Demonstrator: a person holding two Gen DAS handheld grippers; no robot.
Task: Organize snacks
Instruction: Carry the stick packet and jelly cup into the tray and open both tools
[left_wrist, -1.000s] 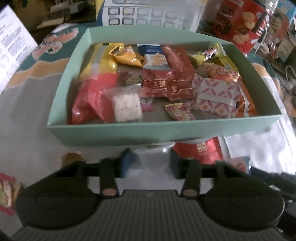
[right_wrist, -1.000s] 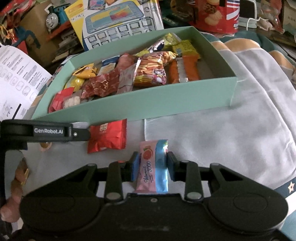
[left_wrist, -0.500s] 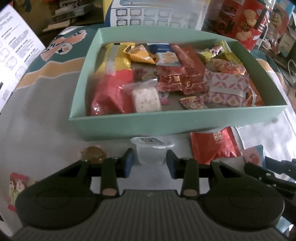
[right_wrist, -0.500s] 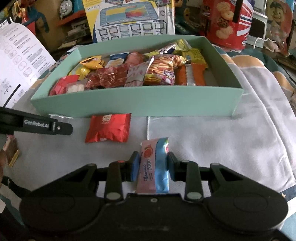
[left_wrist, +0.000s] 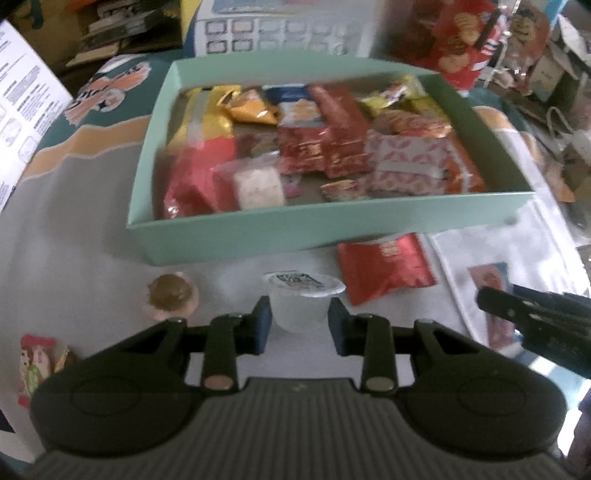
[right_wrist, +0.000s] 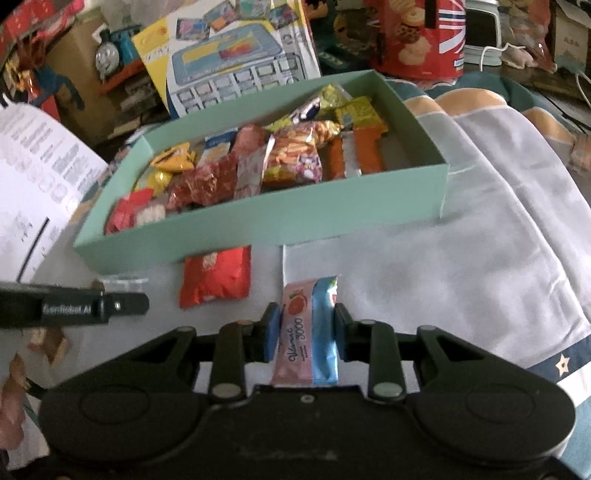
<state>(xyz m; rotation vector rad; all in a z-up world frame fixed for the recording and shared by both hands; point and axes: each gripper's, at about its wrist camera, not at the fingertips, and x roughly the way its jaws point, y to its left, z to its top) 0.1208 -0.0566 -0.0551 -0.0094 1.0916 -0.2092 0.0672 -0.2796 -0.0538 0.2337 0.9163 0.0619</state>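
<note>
Left wrist view: the jelly cup (left_wrist: 301, 302) sits just near of the green box (left_wrist: 325, 225), framed by the left gripper (left_wrist: 300, 326), whose jaws stand slightly apart from its walls; a gentle, centred squeeze is advised. The sachet (right_wrist: 308, 328) is pinched narrowly by the right gripper (right_wrist: 306, 332), near of the box.

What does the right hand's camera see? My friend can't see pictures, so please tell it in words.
The right gripper holds a pink-and-blue vitamin candy sachet between its fingers, above a pale grey cloth. Ahead sits a mint-green cardboard box full of colourful snack packets, with a red foil snack pack lying just in front of it.
</note>
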